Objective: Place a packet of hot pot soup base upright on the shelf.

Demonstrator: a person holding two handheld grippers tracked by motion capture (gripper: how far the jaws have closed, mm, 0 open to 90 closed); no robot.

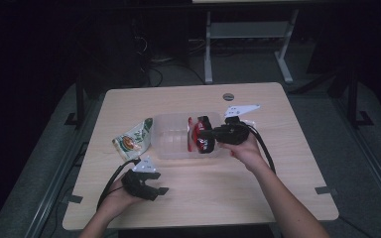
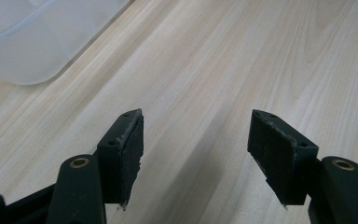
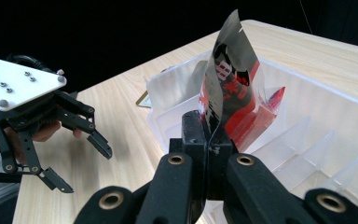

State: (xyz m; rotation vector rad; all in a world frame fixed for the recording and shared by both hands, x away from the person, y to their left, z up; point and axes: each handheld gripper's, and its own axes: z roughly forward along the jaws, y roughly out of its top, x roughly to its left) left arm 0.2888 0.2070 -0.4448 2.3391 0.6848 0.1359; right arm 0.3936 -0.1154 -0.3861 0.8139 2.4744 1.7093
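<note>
Over the clear plastic bin (image 1: 171,134) at mid-counter, the right tongs (image 3: 208,140) pinch a red snack packet (image 3: 228,88) by its edge, apparently to drop it inside, while the left tongs (image 2: 196,154) wait wide apart near a green packet (image 1: 133,139).

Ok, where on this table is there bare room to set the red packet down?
Bare wood lies along the near edge between the left gripper and the right forearm, along the far edge behind the bin, and down the table's right side. It is crowded mid-table: the green bag touches the bin's left wall, and the right gripper holds the red packet over the bin.
</note>
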